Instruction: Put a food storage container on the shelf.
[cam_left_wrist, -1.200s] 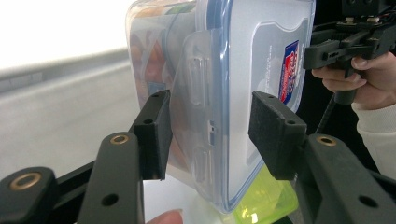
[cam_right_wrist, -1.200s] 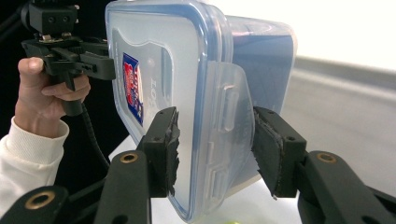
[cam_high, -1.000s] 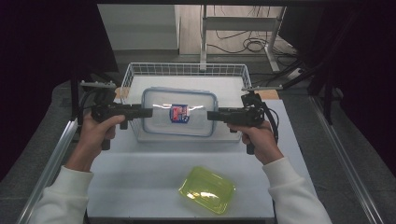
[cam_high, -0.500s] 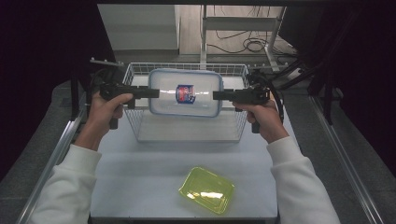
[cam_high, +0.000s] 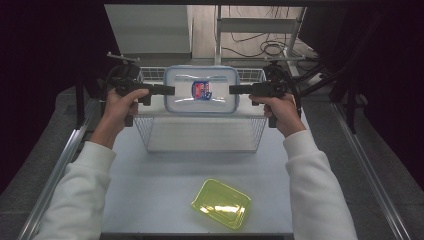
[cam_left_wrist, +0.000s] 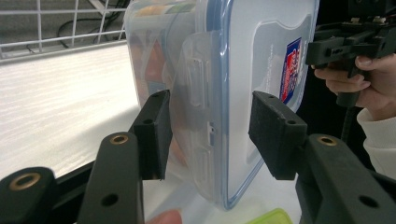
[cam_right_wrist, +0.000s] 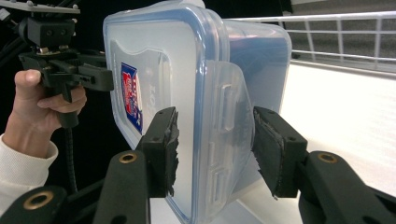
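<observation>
A clear rectangular plastic food container with a blue-rimmed snap-on lid and a red-and-blue label (cam_high: 201, 90) hangs in the upper middle of the high view, held in the air above the far part of a white wire basket (cam_high: 150, 140) that stands on the pale table (cam_high: 150, 195). The left gripper (cam_high: 170, 90) clamps the box's left end and the right gripper (cam_high: 233, 90) its right end. In the left gripper view the two black pads straddle the lid's side latch (cam_left_wrist: 198, 93); the near pad looks pressed against the wall, while the other stands just beside the lid, so its contact is hard to confirm. In the right gripper view both pads (cam_right_wrist: 164, 140) bracket the opposite latch in the same way. The step in hand appears to be carrying the box with two hands, either into or out of the basket. To do it well, both hands should travel together at equal height, keeping steady inward pressure so the slick plastic cannot slip or twist between the pads. A translucent yellow-green plastic lid (cam_high: 221, 203) lies at the lower middle, well apart.
</observation>
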